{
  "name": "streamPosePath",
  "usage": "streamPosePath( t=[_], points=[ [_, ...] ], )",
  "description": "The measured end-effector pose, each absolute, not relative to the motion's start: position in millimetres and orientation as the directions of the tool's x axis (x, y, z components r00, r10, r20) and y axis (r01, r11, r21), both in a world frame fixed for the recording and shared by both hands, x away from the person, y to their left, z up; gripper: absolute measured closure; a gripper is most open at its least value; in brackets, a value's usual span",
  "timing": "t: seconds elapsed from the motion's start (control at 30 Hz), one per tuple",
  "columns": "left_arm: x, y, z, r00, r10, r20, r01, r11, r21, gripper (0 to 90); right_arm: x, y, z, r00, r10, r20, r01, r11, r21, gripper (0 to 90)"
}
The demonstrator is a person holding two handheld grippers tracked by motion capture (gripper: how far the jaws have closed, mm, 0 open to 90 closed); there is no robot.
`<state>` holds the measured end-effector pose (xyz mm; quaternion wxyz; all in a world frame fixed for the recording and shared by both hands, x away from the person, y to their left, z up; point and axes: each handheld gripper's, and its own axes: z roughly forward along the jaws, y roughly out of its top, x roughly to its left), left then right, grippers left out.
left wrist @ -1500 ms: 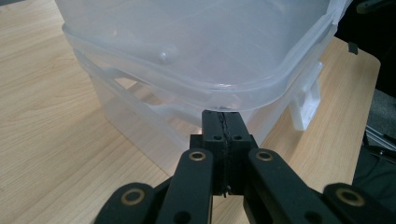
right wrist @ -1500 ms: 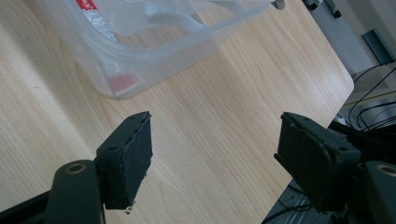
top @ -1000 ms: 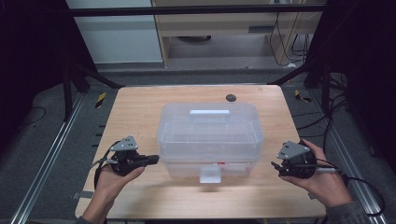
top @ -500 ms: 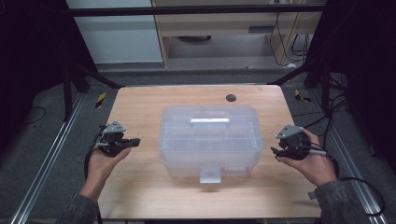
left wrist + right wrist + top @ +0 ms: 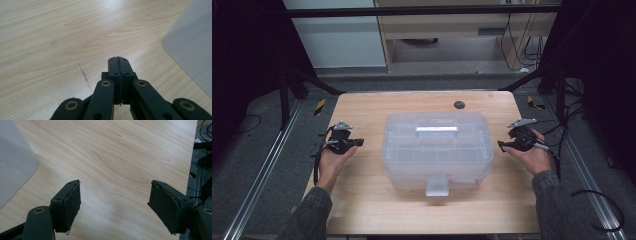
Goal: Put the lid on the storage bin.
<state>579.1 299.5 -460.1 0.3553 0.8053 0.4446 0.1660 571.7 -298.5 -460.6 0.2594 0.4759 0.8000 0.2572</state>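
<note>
Two claws flank a clear plastic box point(image 5: 437, 150) that sits shut in the middle of the table point(image 5: 362, 200), its long axis running from the left edge toward the right edge, its latch tab facing the near edge. The left claw point(image 5: 357, 143) hovers just off the box's left end, tips pointing at it, jaws pressed together with nothing between them. The right claw point(image 5: 502, 145) hovers just off the right end, also pointing inward, jaws apart and empty. Each claw is about equally near its own end, with a strip of bare wood between. In the left gripper view the box wall point(image 5: 192, 47) lies ahead to the right; in the right gripper view it point(image 5: 15, 157) lies to the left.
</note>
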Motion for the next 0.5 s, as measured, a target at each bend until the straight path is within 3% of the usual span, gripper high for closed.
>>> streamPosePath(
  t=[0.5],
  points=[
    [591, 298, -480, 0.504, 0.862, -0.051, 0.593, -0.302, 0.746, 89.6, 590, -300, -479, -0.335, 0.938, -0.092, 0.662, 0.304, 0.685, 20.2]
  ],
)
